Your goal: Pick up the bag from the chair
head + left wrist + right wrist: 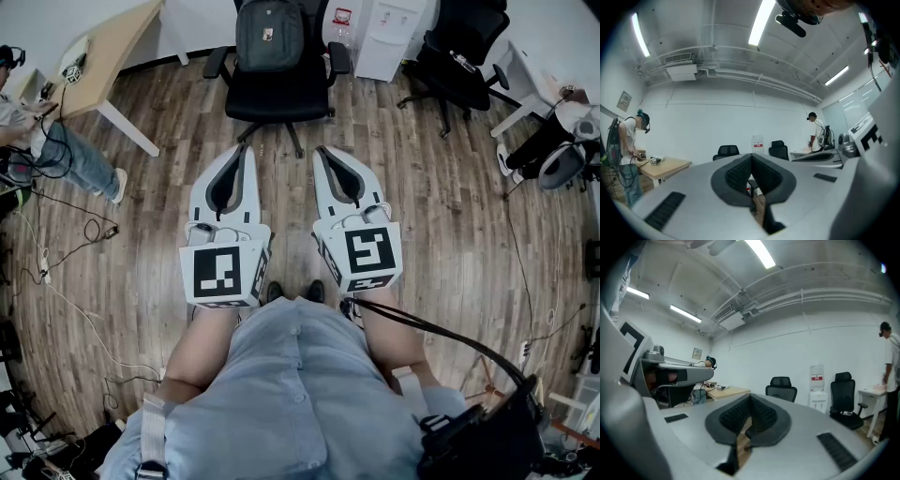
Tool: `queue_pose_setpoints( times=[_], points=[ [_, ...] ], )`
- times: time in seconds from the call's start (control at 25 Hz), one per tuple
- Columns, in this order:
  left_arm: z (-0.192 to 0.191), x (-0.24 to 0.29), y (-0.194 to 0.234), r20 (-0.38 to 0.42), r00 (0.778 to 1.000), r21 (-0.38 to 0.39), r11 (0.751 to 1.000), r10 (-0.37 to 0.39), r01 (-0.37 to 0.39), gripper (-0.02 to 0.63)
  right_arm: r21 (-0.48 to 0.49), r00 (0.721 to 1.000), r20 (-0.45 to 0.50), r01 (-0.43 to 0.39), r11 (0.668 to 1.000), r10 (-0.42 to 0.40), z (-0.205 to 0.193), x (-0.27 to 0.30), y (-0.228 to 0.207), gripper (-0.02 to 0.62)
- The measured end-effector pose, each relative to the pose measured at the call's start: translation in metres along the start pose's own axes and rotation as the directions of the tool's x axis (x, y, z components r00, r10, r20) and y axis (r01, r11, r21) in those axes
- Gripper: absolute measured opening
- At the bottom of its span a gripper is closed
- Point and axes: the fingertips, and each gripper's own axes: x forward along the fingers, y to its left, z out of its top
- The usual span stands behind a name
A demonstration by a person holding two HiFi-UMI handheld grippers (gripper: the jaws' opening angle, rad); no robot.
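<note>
Left gripper (244, 150) and right gripper (322, 152) sit side by side in the head view, held level over the wooden floor (450, 216), tips aimed at the black office chair (277, 97) just ahead. Both pairs of jaws are pressed together at the tips with nothing between them, and each gripper view shows that plainly. And there's the bag (269, 36), a dark grey backpack, standing upright on the chair's seat against the backrest, between the armrests and apart from both grippers. Off to the left, a light wooden tabletop (112, 47) with a seated person (42, 141) beside it. Behind the chair stands a white water dispenser (384, 33), with a second black chair (459, 47) further right.
</note>
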Motion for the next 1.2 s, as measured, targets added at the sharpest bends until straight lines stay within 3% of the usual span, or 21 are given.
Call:
queue_pose_setpoints(
  times=[0.68, 0.96, 1.2],
  points=[
    [-0.012, 0.028, -0.046, -0.063, 0.997, 0.053, 0.998, 0.037, -0.033, 0.001, 0.058, 0.999, 0.009, -0.043, 0.997, 0.043, -0.012, -0.005, -0.057, 0.002],
    [-0.032, 0.06, -0.03, -0.079, 0.995, 0.046, 0.997, 0.058, -0.054, 0.0, 0.08, 0.999, -0.03, -0.011, 0.997, 0.013, -0.034, 0.031, -0.085, 0.002],
    [-0.057, 0.121, 0.018, -0.08, 0.995, 0.008, 0.998, 0.062, -0.062, 0.0, 0.055, 0.999, -0.049, 0.0, 0.998, 0.003, -0.043, 0.109, -0.101, 0.002]
  ],
)
